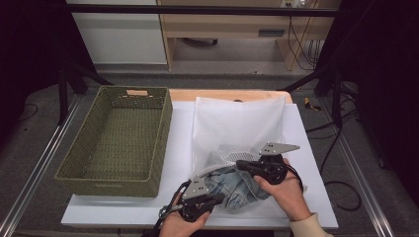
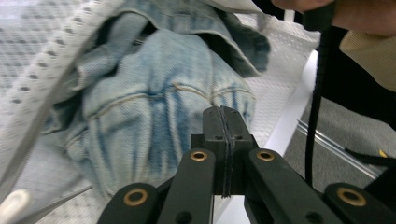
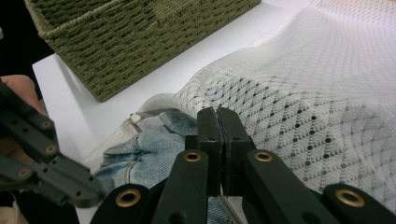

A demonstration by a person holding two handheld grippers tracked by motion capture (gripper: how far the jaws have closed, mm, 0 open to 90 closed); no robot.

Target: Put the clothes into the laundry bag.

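A white mesh laundry bag (image 1: pixel 237 123) lies on the table with its opening toward me. Crumpled light-blue jeans (image 1: pixel 236 191) sit in that opening, partly under the mesh. My left gripper (image 1: pixel 220 199) is shut, its tips against the denim (image 2: pixel 154 107); I see no cloth between the jaws. My right gripper (image 1: pixel 239 164) is shut on the upper edge of the mesh bag (image 3: pixel 303 93) and holds it raised over the jeans (image 3: pixel 144 154). In the left gripper view the bag's mesh (image 2: pixel 28 46) drapes over the jeans at the left.
A green woven basket (image 1: pixel 106 185) stands open on the left of the white table cover (image 1: pixel 178 163), close to the bag. The basket wall (image 3: pixel 140 37) is near the right gripper's far side. The table's near edge runs just below both hands.
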